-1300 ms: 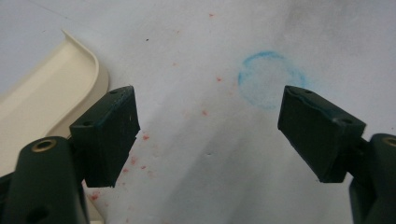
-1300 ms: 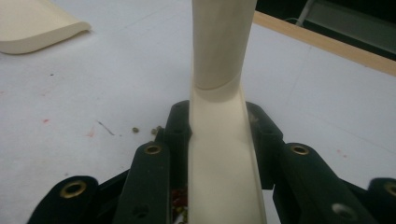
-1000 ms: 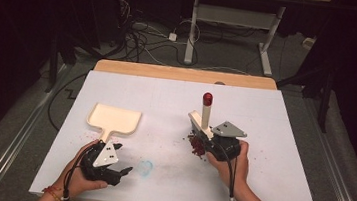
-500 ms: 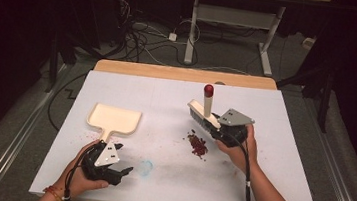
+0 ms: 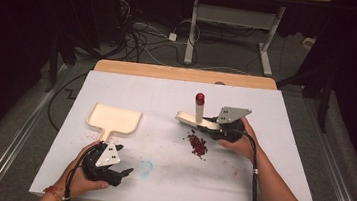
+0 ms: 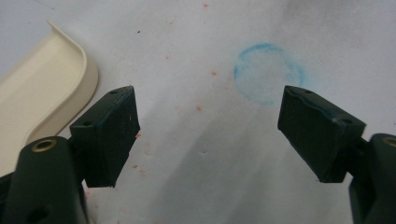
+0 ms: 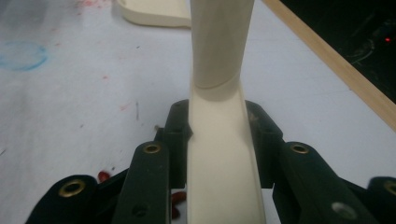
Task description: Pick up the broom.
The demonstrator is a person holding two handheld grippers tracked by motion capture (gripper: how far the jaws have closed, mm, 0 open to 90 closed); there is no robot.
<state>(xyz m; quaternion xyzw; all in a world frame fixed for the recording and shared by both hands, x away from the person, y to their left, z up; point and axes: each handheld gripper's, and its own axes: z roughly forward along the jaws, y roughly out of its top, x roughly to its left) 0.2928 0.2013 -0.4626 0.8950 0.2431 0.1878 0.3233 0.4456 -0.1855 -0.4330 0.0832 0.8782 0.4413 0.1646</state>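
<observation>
Right gripper (image 5: 212,127) clamped on the cream brush (image 7: 219,140) by its handle, above the white table (image 5: 283,182) beside the red crumbs (image 5: 197,145); left gripper (image 6: 205,135) wide open, empty, near the dustpan (image 5: 114,119). Judged light, rigid, smooth plastic; best gripped mid-handle. High view gives the brush's red tip (image 5: 200,98); right gripper view gives jaw contact.

I see a blue ring (image 5: 145,168) drawn on the white table sheet (image 5: 285,162) — faint red specks around it. Past the wooden far edge (image 5: 184,74), cables (image 5: 143,31) tangle beneath a desk frame (image 5: 235,21).
</observation>
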